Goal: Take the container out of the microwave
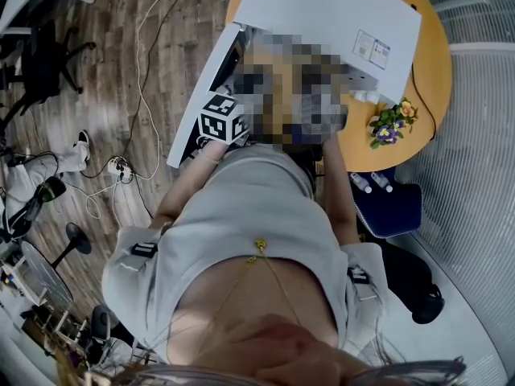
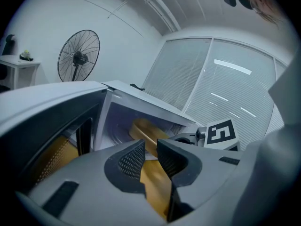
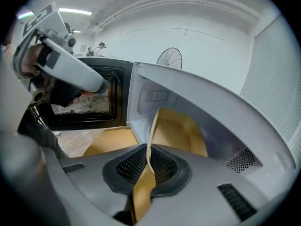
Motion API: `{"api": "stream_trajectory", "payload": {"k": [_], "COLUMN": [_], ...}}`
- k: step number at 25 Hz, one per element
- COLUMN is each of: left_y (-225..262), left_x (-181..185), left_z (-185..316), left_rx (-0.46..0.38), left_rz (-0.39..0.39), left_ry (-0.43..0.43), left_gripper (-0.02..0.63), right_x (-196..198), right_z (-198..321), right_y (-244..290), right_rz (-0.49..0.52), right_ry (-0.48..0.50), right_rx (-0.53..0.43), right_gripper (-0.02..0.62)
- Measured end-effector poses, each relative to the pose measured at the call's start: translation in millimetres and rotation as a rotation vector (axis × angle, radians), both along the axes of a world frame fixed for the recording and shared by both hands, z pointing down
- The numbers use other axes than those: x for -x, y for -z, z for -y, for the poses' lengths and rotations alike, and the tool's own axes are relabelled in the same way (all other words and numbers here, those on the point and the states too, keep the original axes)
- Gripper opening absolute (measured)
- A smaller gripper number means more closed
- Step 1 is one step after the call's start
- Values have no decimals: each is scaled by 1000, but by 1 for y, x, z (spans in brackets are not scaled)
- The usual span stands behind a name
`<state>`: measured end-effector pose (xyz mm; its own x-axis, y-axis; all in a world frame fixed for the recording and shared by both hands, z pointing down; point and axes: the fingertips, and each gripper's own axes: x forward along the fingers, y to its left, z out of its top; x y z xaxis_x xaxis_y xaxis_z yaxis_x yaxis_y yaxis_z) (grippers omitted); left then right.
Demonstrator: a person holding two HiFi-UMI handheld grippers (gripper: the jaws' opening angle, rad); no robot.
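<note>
Inside the open microwave (image 3: 202,98), straight ahead of both tongs: a yellow container (image 3: 178,131), thin-walled and bendy-looking. Right tongs (image 3: 148,160) pinched shut on its near edge, left tongs (image 2: 150,149) closed on the yellow rim at the other side. Looks ready for a straight pull back, out past the door (image 3: 121,98).

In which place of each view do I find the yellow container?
Head view: not visible; the person blocks it.
Left gripper view: container lower centre, between the left gripper jaws.
Right gripper view: centre, its rim in the right gripper jaws.
Shared landmark: the white microwave, in all three.
</note>
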<state>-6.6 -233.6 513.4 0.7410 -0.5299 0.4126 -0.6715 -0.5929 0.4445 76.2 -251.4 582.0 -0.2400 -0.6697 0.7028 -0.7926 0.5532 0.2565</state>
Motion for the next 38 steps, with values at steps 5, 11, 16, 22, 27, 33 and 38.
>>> {"api": "stream_trajectory", "payload": {"k": [5,11,16,22,27,33,38], "left_y": [0,0,-4,-10,-12,-16,-17], "left_x": [2,3,1,-4,-10,-11,-8], "left_z": [-4,-12,-19,-30,-43,-60,-73], "left_rx": [-5,-5,3,14,20,27,31], "left_rz": [6,10,15,16,8,7,4], "left_ry": [-3,0,9,30,58,110,157], "left_gripper": [82,81,83,81,82,81,81], "right_x": [3,5,4,4,2,3,7], "right_z": [-19,-43,-59,-80,-95,-108,-115], "right_y": [5,11,14,12,11,10,11], "right_rz": [21,39,48,53,53,48,50], "right_ry": [2,13,26,63,102,166,211], "right_rx": [15,29,37,52,65,67,68], "right_gripper": [35,35,35,35,35,35,35]}}
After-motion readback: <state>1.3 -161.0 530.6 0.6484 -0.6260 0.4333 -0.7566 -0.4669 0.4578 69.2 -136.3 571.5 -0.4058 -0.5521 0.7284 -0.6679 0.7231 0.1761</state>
